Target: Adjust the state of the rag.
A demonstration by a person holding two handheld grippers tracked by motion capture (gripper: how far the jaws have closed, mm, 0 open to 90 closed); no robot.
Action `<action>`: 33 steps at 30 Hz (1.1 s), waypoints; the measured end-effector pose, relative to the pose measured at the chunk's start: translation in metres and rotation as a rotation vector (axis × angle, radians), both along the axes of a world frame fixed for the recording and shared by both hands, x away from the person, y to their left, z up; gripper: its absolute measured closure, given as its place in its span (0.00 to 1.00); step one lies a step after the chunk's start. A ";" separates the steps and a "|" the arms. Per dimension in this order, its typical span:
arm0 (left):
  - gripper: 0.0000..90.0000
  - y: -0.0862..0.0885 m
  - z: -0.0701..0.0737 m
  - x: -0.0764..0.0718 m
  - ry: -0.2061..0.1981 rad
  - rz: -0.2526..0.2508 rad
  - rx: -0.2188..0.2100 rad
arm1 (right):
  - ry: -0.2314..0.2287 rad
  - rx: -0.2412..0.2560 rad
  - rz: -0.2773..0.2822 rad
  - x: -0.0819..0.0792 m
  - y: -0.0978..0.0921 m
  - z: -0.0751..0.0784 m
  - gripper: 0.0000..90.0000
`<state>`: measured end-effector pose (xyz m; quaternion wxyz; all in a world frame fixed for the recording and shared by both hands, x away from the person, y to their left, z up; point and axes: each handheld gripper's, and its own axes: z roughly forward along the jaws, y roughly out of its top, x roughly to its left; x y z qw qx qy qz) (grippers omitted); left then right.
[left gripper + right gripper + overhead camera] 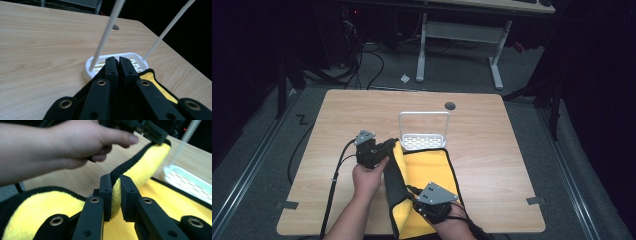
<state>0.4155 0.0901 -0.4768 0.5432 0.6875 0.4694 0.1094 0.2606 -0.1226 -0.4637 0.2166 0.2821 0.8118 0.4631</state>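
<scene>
A yellow cloth (432, 167) with a black border lies on the wooden desk (492, 150), spread from the desk's centre down toward its six o'clock edge, with its left edge lifted into a raised fold that runs from about eleven o'clock to seven o'clock. The left gripper (384, 147) sits at the far end of that fold, near the desk's centre, and its jaws are pressed nearly together on the black-edged corner of the cloth; in the left gripper view the left gripper's (116, 65) two black jaws stand side by side with barely a slit between them, and the yellow and black edge shows beside them at four o'clock. The right gripper (416, 196) is at the six o'clock end of the fold, close to the desk's near edge, under its grey three-cornered plate. In the right gripper view the right gripper (115, 195) pinches the yellow pile of the cloth's folded edge between its jaws, which are narrowed to the thickness of the fabric, and the person's left hand (82, 142) shows farther off at eleven o'clock. A white rack (424, 131) with a slotted base and a tall wire loop stands just beyond the cloth at twelve o'clock, its base touching or just beside the cloth's far edge.
</scene>
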 end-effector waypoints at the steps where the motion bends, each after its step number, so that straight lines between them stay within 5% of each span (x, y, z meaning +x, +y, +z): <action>1: 0.96 -0.006 0.000 0.001 0.003 -0.005 0.004 | 0.005 0.000 -0.010 0.000 -0.006 -0.001 0.91; 12: 0.95 -0.059 -0.002 0.004 0.019 -0.059 0.030 | 0.048 -0.022 -0.098 -0.003 -0.063 -0.014 0.91; 24: 0.94 -0.101 -0.017 0.017 0.077 -0.091 0.074 | 0.112 -0.083 -0.159 -0.005 -0.096 -0.033 0.89; 28: 0.92 -0.111 -0.021 0.019 0.087 -0.099 0.070 | 0.153 -0.064 -0.185 -0.002 -0.109 -0.037 0.82; 33: 0.85 -0.117 -0.023 0.019 0.087 -0.113 0.054 | 0.146 -0.031 -0.226 -0.001 -0.120 -0.033 0.81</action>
